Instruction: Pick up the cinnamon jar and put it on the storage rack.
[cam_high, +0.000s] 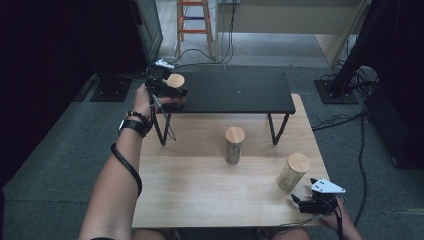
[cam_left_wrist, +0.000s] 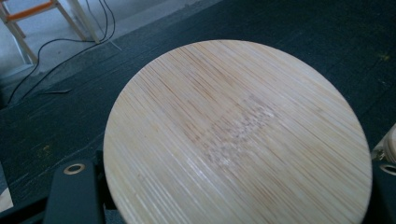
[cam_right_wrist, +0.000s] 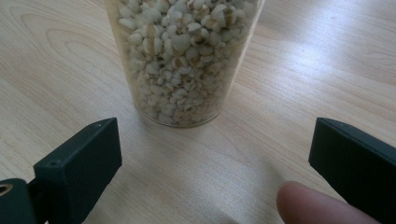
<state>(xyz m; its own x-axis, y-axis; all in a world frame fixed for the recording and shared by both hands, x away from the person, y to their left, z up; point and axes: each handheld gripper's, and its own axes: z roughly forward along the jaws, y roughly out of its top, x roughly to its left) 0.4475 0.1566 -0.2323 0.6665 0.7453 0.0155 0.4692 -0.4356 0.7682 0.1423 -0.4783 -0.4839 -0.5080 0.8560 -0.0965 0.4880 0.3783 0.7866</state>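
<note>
Leftmost, the left gripper (cam_high: 167, 90) is clamped on a jar (cam_high: 175, 80) with a wooden lid, held upright at the left end of the black shelf (cam_high: 240, 92); in the left gripper view the lid (cam_left_wrist: 238, 135) sits between the jaws, which press on its sides. From the high view I cannot tell whether the jar's base already rests on the shelf or hangs just above it. Its long axis stands vertical, so the coming move looks like a plain set-down and release. Further right, a second jar (cam_high: 234, 144) stands upright near the middle of the table (cam_high: 200, 200), in front of the shelf and well apart from both grippers. Next comes a third jar (cam_high: 293, 171), also upright, near the table's right edge. The right gripper (cam_high: 312, 200) rests low at the near right corner, just beside that third jar and pointing at it; in the right gripper view the jar (cam_right_wrist: 184, 60), full of pale grains, stands straight ahead of the jaws, which are wide apart and touch nothing. The right hand is plainly the nearer one for it.
</note>
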